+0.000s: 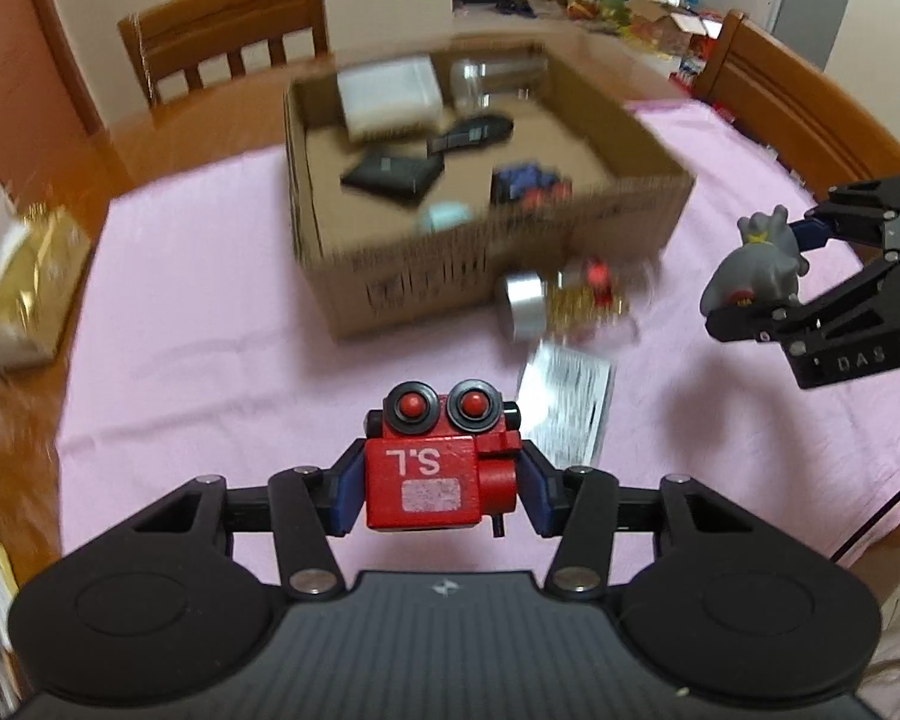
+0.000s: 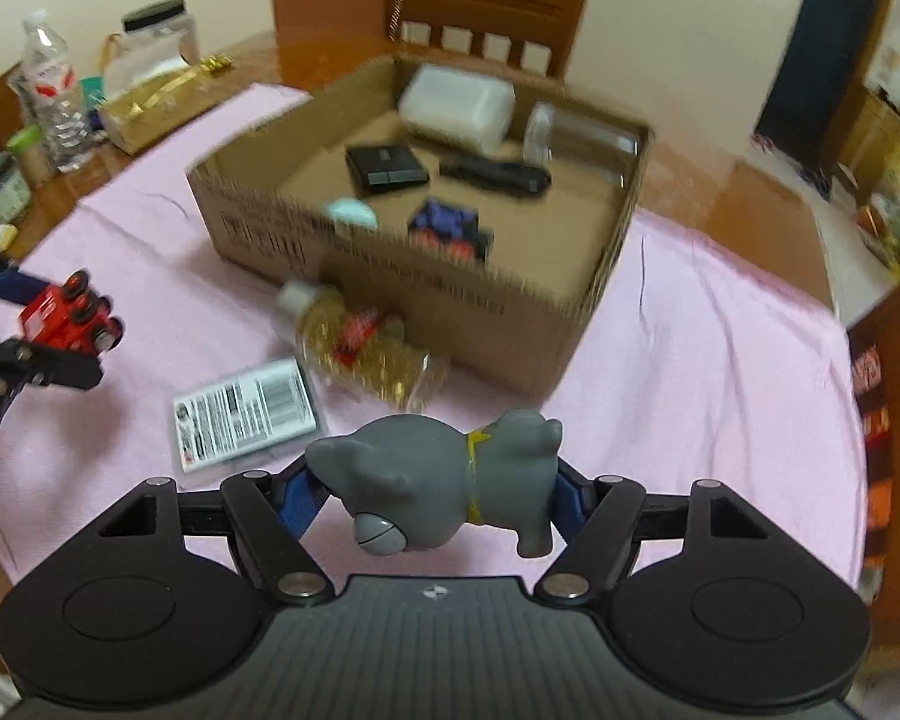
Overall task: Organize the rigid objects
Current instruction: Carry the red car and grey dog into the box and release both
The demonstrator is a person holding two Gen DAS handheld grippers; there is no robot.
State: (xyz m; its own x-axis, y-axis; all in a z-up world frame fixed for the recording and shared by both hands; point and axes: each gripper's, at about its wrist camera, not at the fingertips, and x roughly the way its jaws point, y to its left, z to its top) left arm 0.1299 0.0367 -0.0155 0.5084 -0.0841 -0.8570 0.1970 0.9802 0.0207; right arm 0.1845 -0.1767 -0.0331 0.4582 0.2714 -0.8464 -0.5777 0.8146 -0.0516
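Left tool (image 1: 441, 495): was clamped on the red toy robot (image 1: 438, 468), blue pads pressed to its two sides, held above the pink cloth (image 1: 210, 324).
Right tool (image 2: 444, 492): was clamped on the grey animal figure (image 2: 438, 480), which lay sideways between the pads, its yellow collar showing.
Cardboard box (image 1: 426, 276): stood open on the cloth in the middle of the desk (image 1: 168, 138), ahead of both tools.
Box contents: a white plastic container (image 1: 387, 96), a clear jar (image 1: 492, 81) on its side, a black remote (image 1: 471, 132), a flat black case (image 1: 393, 174), a blue-and-red toy (image 1: 528, 183) and a pale teal round piece (image 1: 444, 216).
Outside the box: a clear bottle with gold contents (image 1: 570, 297) lay on its side just beside the box's near wall; a flat printed packet (image 1: 570, 408) lay near it on the cloth.
Desk edge: a gold bag (image 1: 27, 288) and a plastic water bottle (image 2: 51, 102) were well apart from the box.
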